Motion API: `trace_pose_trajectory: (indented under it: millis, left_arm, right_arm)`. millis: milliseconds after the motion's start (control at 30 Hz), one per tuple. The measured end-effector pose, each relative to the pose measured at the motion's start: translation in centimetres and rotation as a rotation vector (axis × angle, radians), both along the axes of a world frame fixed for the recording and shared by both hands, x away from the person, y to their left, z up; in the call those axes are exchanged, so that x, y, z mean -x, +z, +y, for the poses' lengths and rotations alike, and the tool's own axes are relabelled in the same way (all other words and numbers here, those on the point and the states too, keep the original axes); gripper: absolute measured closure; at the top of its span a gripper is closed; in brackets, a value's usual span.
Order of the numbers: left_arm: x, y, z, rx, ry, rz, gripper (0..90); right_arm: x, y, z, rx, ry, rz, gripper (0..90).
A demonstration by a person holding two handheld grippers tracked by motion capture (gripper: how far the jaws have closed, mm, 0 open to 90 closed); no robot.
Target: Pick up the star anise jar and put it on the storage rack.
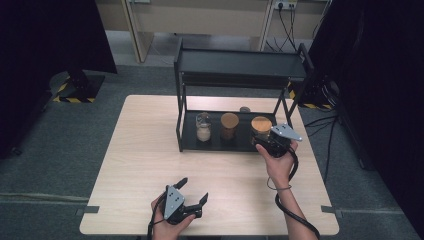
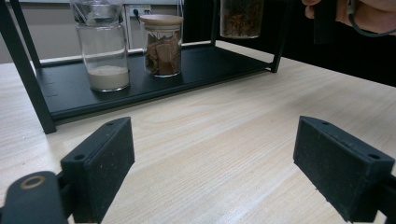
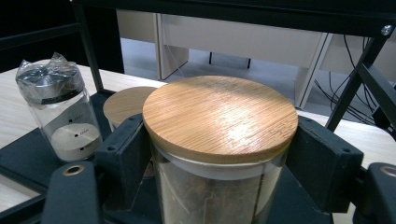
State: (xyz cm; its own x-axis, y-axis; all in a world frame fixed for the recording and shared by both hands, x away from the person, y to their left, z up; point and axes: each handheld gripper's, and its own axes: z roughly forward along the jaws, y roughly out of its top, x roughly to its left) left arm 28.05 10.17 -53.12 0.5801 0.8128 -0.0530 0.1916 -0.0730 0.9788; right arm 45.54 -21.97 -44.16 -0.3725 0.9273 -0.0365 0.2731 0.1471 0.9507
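While the right gripper (image 3: pixel 219 154) is closed on the bamboo-lidded jar (image 3: pixel 219 121), with a pad pressed against the glass on each side just under the lid, the step in hand is judged to be the handling of that jar at the black rack (image 1: pixel 240 67).

Item held: the jar, at the right end of the rack's lower tray (image 1: pixel 192 142), seen in the left gripper view raised clear of the tray floor.

Items beside it on the tray: a second bamboo-lidded jar (image 1: pixel 229 126) just to its left; a metal-capped jar of white powder (image 1: pixel 203 127) at the tray's left end.

Left gripper (image 1: pixel 186 200): jaws wide apart, nothing between them, resting low over the desk (image 1: pixel 150 150) well in front of the rack.

Next move, as judged: the jar is to be kept upright and carried level, either out over the tray's front lip or down to the tray floor.

Edges: the rack's upper shelf lies close above the lid; the right-hand post and diagonal brace stand near the right jaw.

Open room: bare desk in front of the rack, between it and the left gripper.
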Motion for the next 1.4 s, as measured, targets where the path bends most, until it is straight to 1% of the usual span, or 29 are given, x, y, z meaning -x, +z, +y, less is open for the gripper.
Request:
trace_pose_trajectory:
  millis: [300, 600, 1000, 1100, 1133, 1400]
  left_arm:
    - [0.0, 0.0, 0.0, -0.003, 0.0, -0.002, 12.2]
    - [0.0, 0.0, 0.0, -0.002, -0.001, -0.001, 12.2]
    - [0.0, 0.0, 0.0, -0.004, -0.002, -0.003, 12.2]
    - [0.0, 0.0, 0.0, -0.005, -0.003, -0.004, 12.2]
    - [0.0, 0.0, 0.0, -0.005, -0.003, -0.004, 12.2]
    - [0.1, 0.0, 0.0, -0.006, -0.004, -0.006, 12.2]
  right_arm:
    - [-0.7, -0.2, 0.3, 0.004, -0.004, 0.008, 25.8]
    - [-1.9, -0.5, 0.4, 0.011, -0.015, 0.024, 25.8]
    - [-3.9, -1.2, 0.4, 0.021, -0.045, 0.062, 25.8]
    - [-4.2, -1.3, 0.4, 0.018, -0.049, 0.068, 25.8]
    - [-4.6, -1.4, 0.4, 0.018, -0.055, 0.071, 25.8]
    - [-5.3, -2.2, 0.5, 0.019, -0.067, 0.097, 25.8]
